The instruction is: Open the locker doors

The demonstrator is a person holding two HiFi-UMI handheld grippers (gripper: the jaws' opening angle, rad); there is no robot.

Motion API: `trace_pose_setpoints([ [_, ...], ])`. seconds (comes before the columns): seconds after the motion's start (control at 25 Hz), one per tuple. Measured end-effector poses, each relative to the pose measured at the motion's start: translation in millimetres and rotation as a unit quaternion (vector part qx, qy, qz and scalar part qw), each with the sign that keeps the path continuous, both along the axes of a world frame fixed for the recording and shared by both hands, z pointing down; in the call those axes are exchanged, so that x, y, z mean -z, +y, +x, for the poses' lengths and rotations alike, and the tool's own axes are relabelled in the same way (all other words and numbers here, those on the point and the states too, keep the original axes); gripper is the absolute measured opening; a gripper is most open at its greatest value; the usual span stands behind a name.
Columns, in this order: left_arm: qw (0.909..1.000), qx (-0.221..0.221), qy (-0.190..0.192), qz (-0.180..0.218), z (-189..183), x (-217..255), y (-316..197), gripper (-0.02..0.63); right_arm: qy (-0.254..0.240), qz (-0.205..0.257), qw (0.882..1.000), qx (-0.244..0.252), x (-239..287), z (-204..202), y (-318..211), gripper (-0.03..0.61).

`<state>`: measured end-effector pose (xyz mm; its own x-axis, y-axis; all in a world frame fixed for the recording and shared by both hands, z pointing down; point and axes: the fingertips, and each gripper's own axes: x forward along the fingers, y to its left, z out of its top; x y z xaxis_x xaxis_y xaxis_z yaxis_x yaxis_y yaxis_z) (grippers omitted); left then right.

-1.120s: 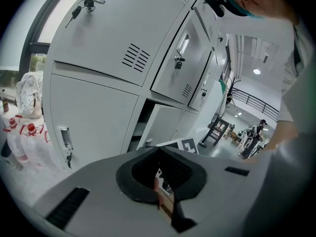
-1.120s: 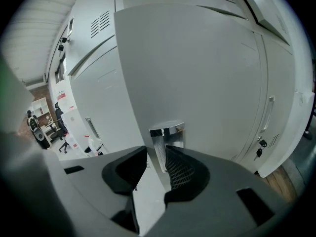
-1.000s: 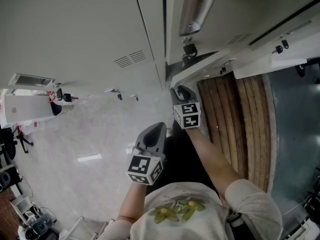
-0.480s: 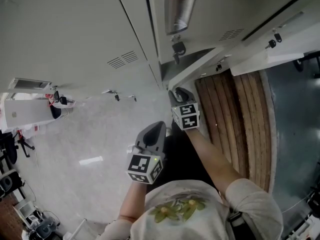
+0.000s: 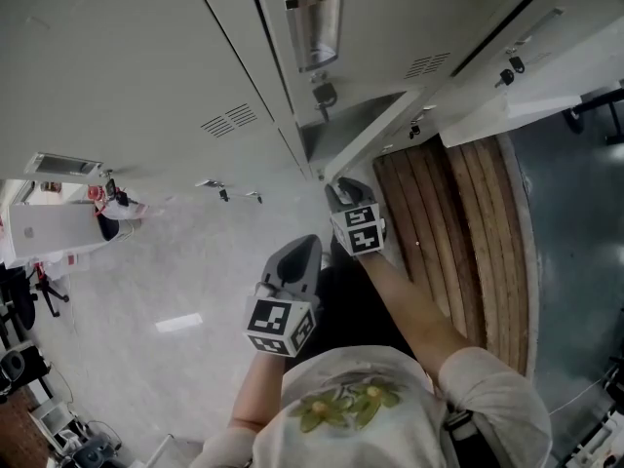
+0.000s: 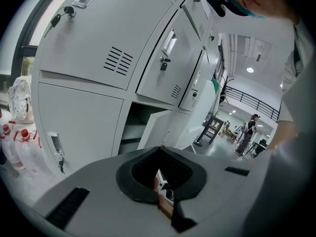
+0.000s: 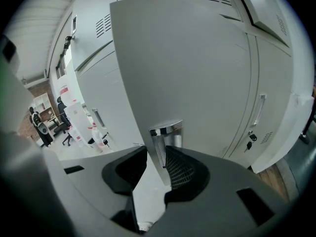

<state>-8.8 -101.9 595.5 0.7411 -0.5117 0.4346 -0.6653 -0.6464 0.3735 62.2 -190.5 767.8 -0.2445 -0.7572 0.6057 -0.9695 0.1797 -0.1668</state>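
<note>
— So, what does the right gripper (image 5: 339, 189) hold?
— Its jaws pinch the thin edge of one locker door (image 7: 197, 73), smooth pale-grey sheet metal, standing ajar. They sit right by its single polished chrome recessed handle (image 7: 168, 132).
— And the left gripper (image 5: 304, 248)?
— Jaws almost pressed together, empty, well apart from the lockers.

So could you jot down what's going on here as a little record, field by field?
place: a row of grey lockers
right gripper: fingers clamped on the edge of a locker door, beside its shiny handle
locker door: partly open
left gripper: fingers together, holding nothing, clear of the lockers
</note>
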Motion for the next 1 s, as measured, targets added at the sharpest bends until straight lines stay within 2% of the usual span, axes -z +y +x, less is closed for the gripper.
trace_pose_setpoints([
  [0.48,0.9997,-0.024,-0.004,0.009,15.0,9.0,15.6,0.029,0.004,-0.019,1.0,0.006,-1.0,13.7,28.7,0.13],
  [1.0,0.9994,-0.033,-0.01,0.008,44.7,23.0,30.5,0.029,0.009,-0.052,0.997,0.051,-1.7,29.3,59.9,0.104],
])
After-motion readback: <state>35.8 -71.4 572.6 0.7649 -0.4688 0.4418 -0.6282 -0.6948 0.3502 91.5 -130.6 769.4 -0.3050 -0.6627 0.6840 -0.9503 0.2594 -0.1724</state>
